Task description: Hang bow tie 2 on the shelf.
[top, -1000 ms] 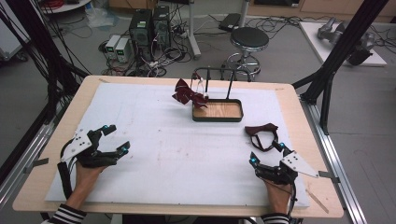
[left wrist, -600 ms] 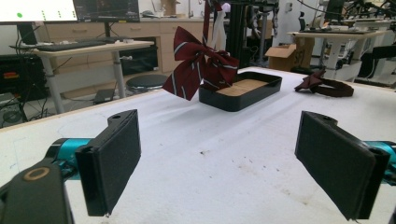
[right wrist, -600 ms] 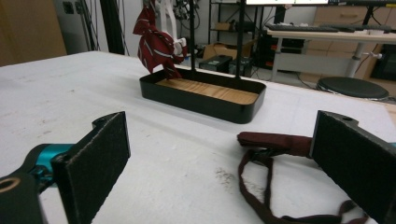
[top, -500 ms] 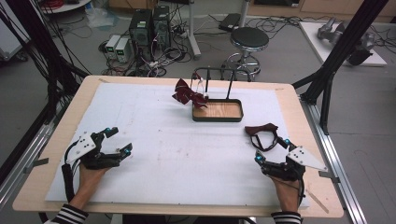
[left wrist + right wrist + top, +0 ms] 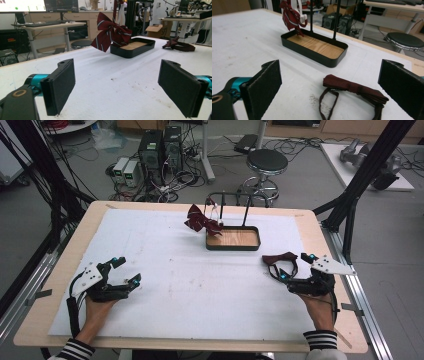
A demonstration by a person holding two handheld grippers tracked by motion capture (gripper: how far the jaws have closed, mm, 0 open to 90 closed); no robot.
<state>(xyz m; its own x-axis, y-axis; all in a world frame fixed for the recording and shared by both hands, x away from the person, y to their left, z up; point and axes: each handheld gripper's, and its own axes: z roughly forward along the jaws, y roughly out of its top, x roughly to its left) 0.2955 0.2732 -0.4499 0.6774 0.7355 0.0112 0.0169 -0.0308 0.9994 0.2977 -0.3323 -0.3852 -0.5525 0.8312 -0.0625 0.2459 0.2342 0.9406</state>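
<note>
Now that our right tongs (image 5: 295,270) have moved forward from the near edge of the surface (image 5: 165,270), they sit just beside the plain dark bow tie (image 5: 354,90), jaws wide with the tie lying flat between and ahead of them. Our left tongs (image 5: 126,271) rest wide and empty, barely shifted. We judge a pickup comes next, probably toward the rack tray (image 5: 233,239), where a striped bow tie (image 5: 111,32) already hangs.

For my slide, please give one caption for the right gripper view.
Open hand-held gripper facing a dark bow tie before a black tray.
</note>
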